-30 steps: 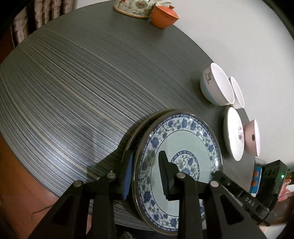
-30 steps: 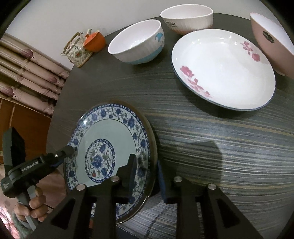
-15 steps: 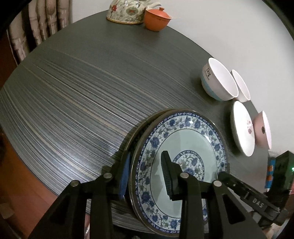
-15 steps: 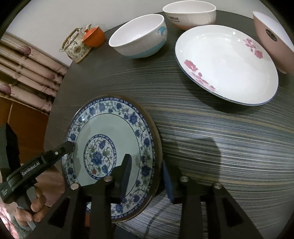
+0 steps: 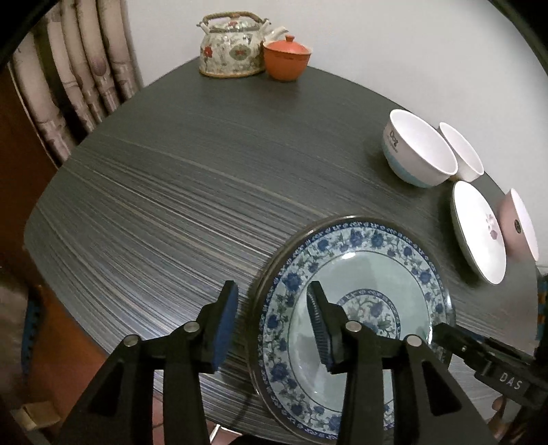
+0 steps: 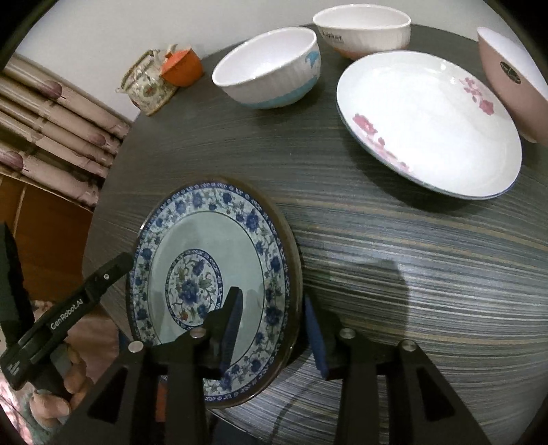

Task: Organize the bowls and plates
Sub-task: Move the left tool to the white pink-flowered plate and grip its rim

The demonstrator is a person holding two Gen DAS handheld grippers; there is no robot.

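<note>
left wrist: plate (image 5: 359, 274) rim between opening gripper (image 5: 270, 328) jaws

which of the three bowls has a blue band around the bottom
The nearest white bowl, beside the flowered white plate. The other white bowl has none; the third is pink.

Glossy glazed ceramic plate (image 5: 356, 270) w/ blue florals; matt streaked wood-grain table (image 5: 171, 191).
</note>
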